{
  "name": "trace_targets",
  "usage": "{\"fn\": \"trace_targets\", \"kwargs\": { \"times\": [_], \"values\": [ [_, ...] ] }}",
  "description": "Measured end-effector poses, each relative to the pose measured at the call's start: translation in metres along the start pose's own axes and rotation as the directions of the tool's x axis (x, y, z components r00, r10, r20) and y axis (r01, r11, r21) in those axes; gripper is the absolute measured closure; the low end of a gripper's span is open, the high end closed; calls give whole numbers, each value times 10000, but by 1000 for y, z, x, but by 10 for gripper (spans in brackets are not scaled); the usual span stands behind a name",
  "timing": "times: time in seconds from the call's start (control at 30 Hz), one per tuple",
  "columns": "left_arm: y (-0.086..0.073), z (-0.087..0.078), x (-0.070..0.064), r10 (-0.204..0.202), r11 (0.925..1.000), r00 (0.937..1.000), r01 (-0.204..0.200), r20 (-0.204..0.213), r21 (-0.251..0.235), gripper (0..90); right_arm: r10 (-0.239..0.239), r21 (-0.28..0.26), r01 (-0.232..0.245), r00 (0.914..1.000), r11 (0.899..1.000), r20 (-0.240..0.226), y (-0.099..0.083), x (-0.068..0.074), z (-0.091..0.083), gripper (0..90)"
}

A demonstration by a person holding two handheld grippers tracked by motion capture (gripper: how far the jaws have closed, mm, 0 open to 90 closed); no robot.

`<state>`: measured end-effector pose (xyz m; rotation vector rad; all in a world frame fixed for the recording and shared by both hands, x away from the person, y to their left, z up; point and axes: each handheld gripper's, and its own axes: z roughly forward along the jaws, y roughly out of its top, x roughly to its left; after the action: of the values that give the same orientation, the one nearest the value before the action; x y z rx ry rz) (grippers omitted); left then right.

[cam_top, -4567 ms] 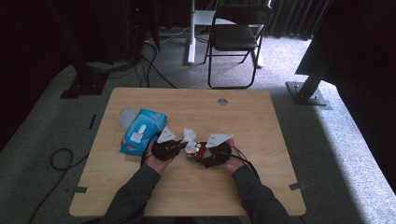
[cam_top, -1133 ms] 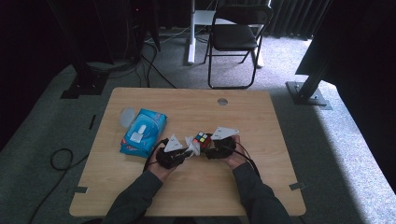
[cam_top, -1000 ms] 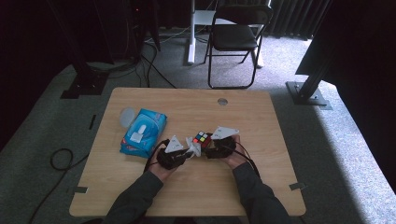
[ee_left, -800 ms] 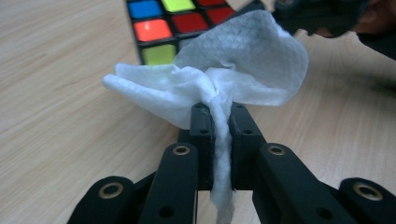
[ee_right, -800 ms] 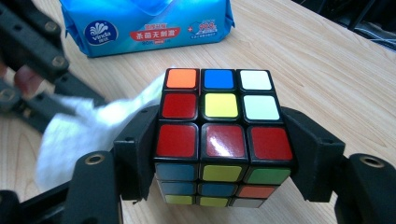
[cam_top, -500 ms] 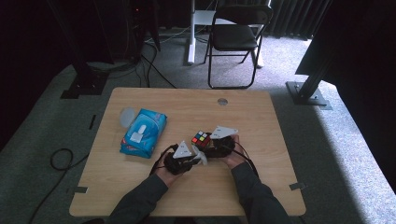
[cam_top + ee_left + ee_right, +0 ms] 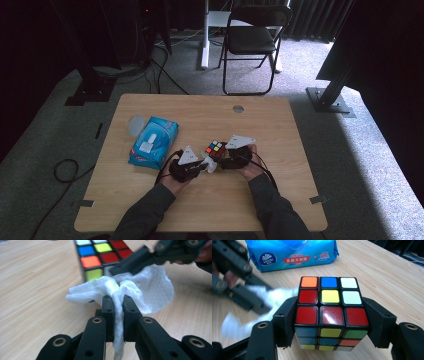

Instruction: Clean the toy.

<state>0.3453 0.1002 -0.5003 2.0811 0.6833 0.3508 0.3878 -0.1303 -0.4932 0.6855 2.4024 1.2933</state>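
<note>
At frame centre, my right gripper (image 7: 329,322) clamps a multicoloured plastic puzzle cube (image 7: 329,312); my left gripper (image 7: 118,312) pinches a crumpled white wet wipe (image 7: 130,290) against the cube's side.

Multicoloured cube (image 7: 329,315), white wipe (image 7: 130,290)

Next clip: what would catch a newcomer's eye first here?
The scrambled multicoloured puzzle cube, clamped between the right gripper's black jaws near the table's middle. Right beside it, the left gripper pinches a crumpled white wipe against the cube's side. A blue wipes packet lies to the left.
</note>
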Motion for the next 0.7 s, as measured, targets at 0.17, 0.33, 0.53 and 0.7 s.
{"fn": "trace_targets", "kwargs": {
  "times": [0.17,0.33,0.53,0.7],
  "values": [
    [0,-5,4,-139,9998,9998,137,-134,-154,823,-43,38,43,10000,10000,-64,0,1,1,342],
    [0,-1,-1,-47,10000,10000,47,37,-87,823,-28,5,28,10000,10000,27,0,2,2,342],
    [0,10,-11,151,9998,9995,-155,270,146,824,25,9,-25,10000,10000,68,0,1,3,342],
    [1,16,-18,286,9993,9985,-297,463,230,824,48,-42,-47,10000,10000,81,0,0,2,342]
  ]
}}
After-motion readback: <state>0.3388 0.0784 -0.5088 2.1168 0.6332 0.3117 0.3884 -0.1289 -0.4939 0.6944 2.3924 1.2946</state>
